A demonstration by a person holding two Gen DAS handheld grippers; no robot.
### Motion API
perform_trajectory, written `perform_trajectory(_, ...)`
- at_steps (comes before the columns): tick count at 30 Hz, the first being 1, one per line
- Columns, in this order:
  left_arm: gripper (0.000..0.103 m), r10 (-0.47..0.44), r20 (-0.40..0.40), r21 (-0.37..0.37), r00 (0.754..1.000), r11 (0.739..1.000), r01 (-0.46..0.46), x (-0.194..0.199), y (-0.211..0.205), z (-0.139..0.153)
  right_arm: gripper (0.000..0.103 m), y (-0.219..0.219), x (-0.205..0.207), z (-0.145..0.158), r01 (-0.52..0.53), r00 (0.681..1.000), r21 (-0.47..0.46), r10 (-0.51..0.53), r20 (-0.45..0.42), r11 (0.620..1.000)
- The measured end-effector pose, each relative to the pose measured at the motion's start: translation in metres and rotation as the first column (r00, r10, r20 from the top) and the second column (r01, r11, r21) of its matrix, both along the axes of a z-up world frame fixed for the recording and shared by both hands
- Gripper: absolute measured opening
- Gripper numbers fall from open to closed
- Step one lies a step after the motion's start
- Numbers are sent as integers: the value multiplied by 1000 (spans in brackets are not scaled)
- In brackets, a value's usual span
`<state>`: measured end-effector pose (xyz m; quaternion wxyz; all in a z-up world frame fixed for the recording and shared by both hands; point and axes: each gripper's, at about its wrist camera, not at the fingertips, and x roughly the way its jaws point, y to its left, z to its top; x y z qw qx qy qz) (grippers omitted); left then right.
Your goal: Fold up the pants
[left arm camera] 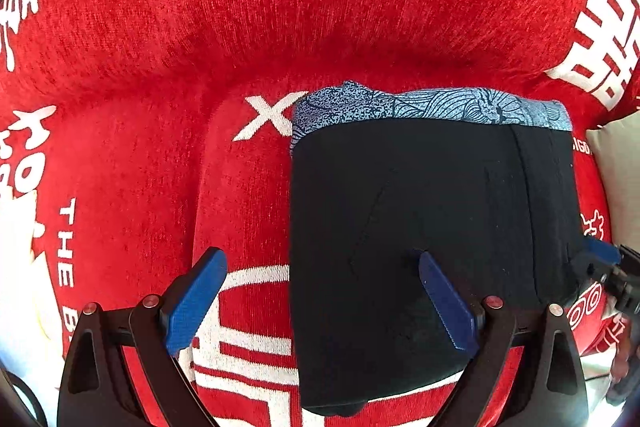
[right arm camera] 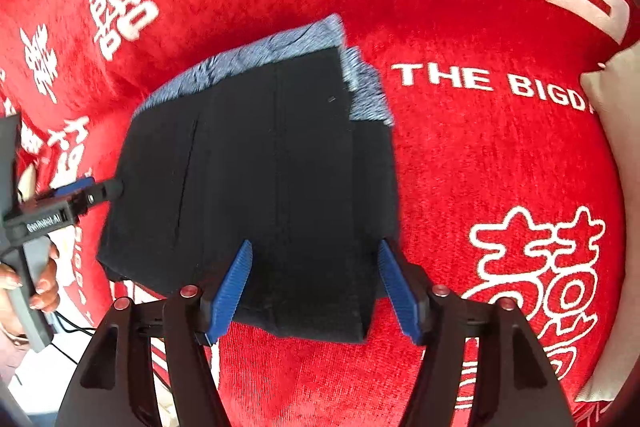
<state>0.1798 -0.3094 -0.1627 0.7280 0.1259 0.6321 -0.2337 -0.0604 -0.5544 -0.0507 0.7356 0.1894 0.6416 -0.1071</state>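
The black pants (left arm camera: 424,211) lie folded into a flat rectangle on the red cover (left arm camera: 132,167), stacked on a blue patterned garment (left arm camera: 432,105) that peeks out along the far edge. My left gripper (left arm camera: 320,255) hangs open above the stack's left edge, one finger over the black cloth and the other over the red cover. In the right wrist view my right gripper (right arm camera: 315,247) stands open, pointing down, its fingers straddling the near edge of the pants (right arm camera: 272,167) without pinching them. The left gripper (right arm camera: 100,189), held by a hand (right arm camera: 44,279), sits at the pants' left edge.
The red cover (right arm camera: 480,163) with white characters and lettering spreads over the whole surface. A beige cushion (right arm camera: 618,131) lies at the right edge. A thin black cable (right arm camera: 68,331) runs near the lower left. The right gripper (left arm camera: 600,261) shows at the far right of the left wrist view.
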Motion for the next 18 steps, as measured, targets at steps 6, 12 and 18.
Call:
perform_trajectory(6, 97, -6, -100, -81, 995, 997, -2, 11, 12, -7, 69, -53, -10, 0, 93, 993, 143, -102, 60, 985)
perform_trajectory(12, 97, -70, -211, -134, 975, 990, 42, 20, 11, -24, 69, -79, -5, -21, 103, 992, 272, -120, 48, 957)
perform_trajectory(18, 97, -110, -282, -192, 953, 980, 57, 31, 10, -34, 69, -87, -3, -45, 96, 992, 422, -119, 28, 901)
